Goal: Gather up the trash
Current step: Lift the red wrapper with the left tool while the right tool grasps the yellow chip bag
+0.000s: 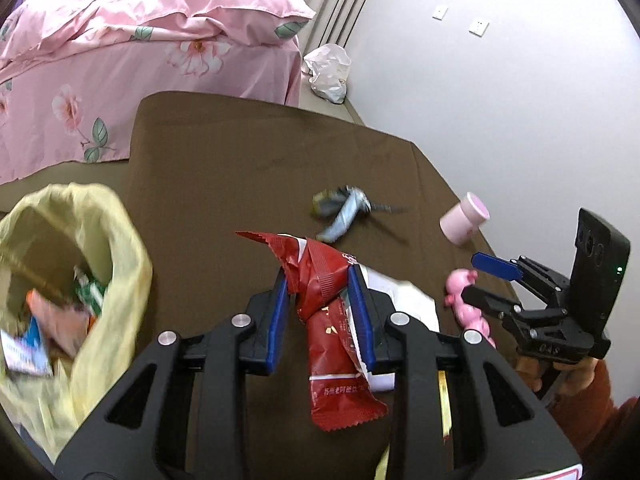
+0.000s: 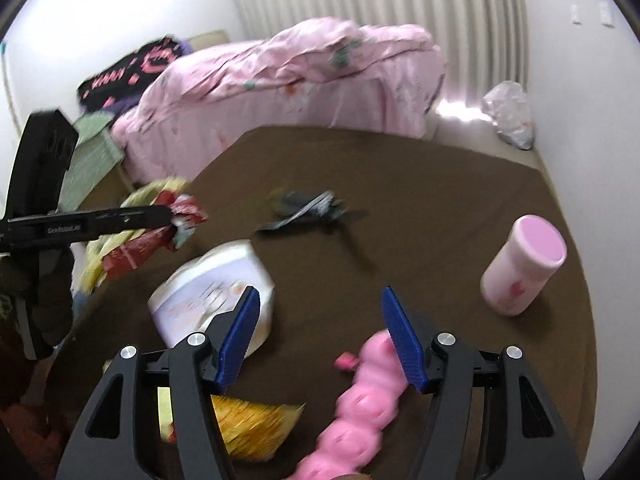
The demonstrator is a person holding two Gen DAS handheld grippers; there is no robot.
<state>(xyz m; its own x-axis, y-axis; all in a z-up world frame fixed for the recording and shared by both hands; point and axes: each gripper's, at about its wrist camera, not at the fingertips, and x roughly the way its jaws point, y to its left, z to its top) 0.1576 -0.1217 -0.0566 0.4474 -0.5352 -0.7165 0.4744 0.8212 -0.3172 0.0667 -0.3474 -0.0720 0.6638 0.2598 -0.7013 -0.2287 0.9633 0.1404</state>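
**Red wrapper pinched in left fingers; right fingers spread**

Left wrist view: left gripper (image 1: pixel 318 288) closed on a crumpled red snack wrapper (image 1: pixel 328 320), blue pads pressing it from both sides, its lower end hanging down toward the camera. Held above the brown counter (image 1: pixel 224 168). Just behind the wrapper, to the right of the fingers, a white packet (image 1: pixel 412 300) lying flat. Left of the fingers, a yellow trash bag (image 1: pixel 100 240) standing open with blurred packets inside. Ahead of the fingertips, a grey-blue scrap of wrapping (image 1: pixel 344 212), blurred. Farther right, a pink cup (image 1: pixel 464 220) tipped on its side. Right gripper (image 1: pixel 480 276) at far right, fingers apart, near a pink segmented toy (image 1: pixel 464 300). Beyond the counter, a bed with pink floral bedding (image 1: pixel 120 60) and a white plastic bag (image 1: pixel 328 72) by the wall.

Right wrist view: right gripper (image 2: pixel 318 300) wide open, holding nothing. Pink segmented toy (image 2: pixel 360 408) beneath the right finger, whether touching unclear. White packet (image 2: pixel 212 280) behind the left finger. Yellow wrapper (image 2: pixel 256 428) below the left finger, near the camera. Grey-blue scrap (image 2: pixel 308 208) ahead, between the fingertips. Pink cup (image 2: pixel 524 264) well off to the right. Left gripper (image 2: pixel 168 218) entering from the left edge, gripping the red wrapper (image 2: pixel 160 236) in front of the yellow bag (image 2: pixel 120 224).
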